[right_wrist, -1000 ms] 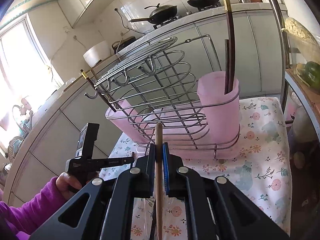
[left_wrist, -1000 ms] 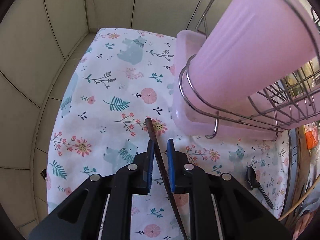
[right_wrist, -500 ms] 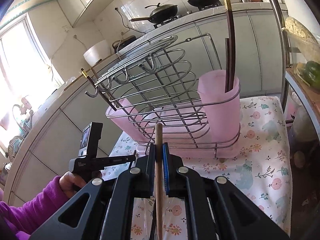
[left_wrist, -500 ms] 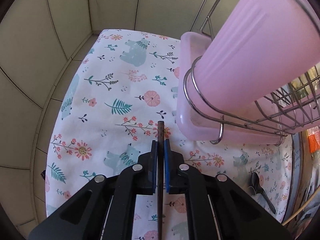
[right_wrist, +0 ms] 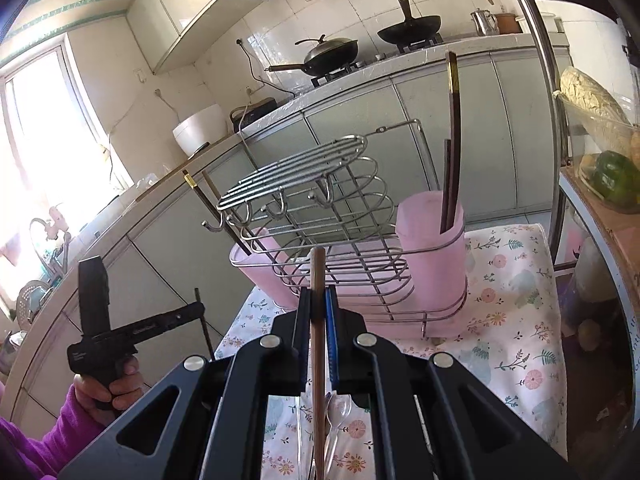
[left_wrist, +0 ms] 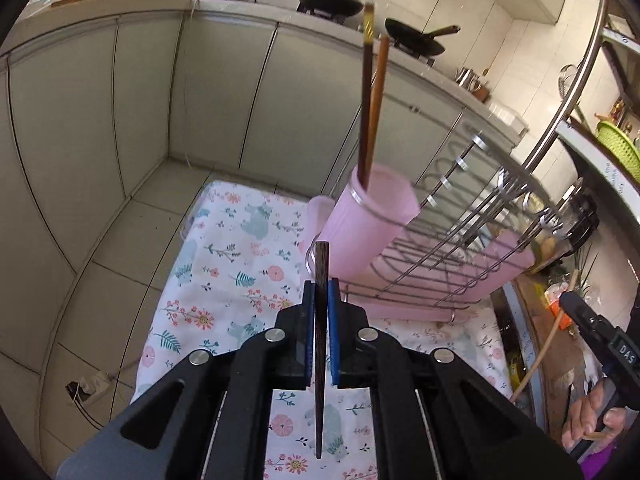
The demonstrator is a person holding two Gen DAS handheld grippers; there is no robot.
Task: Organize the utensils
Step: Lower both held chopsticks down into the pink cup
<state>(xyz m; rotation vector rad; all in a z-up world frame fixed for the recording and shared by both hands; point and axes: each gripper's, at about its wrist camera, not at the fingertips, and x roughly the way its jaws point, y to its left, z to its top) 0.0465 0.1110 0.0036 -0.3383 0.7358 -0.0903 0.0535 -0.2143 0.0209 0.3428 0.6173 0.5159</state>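
My left gripper (left_wrist: 321, 286) is shut on a dark brown chopstick (left_wrist: 319, 400) and holds it in the air above the floral cloth (left_wrist: 240, 264). Ahead stands a pink cup (left_wrist: 366, 228) in the wire rack (left_wrist: 460, 248), with two chopsticks (left_wrist: 370, 100) upright in it. My right gripper (right_wrist: 318, 292) is shut on a light brown chopstick (right_wrist: 318, 380), facing the same pink cup (right_wrist: 434, 252) and wire rack (right_wrist: 320, 184). In the right wrist view the left gripper (right_wrist: 200, 312) shows at the left, gripped by a hand (right_wrist: 108, 384).
A clear plastic spoon (right_wrist: 336, 412) lies on the cloth under my right gripper. Another chopstick (right_wrist: 212, 208) leans in the rack's left pink holder. Cabinets and a counter with woks (right_wrist: 332, 54) stand behind. A shelf with a green pepper (right_wrist: 616, 176) is at the right.
The left gripper closed on the dark chopstick, then lifted it off the cloth and tilted upward, so the cup's mouth and the counter now show. The right gripper rose slightly.
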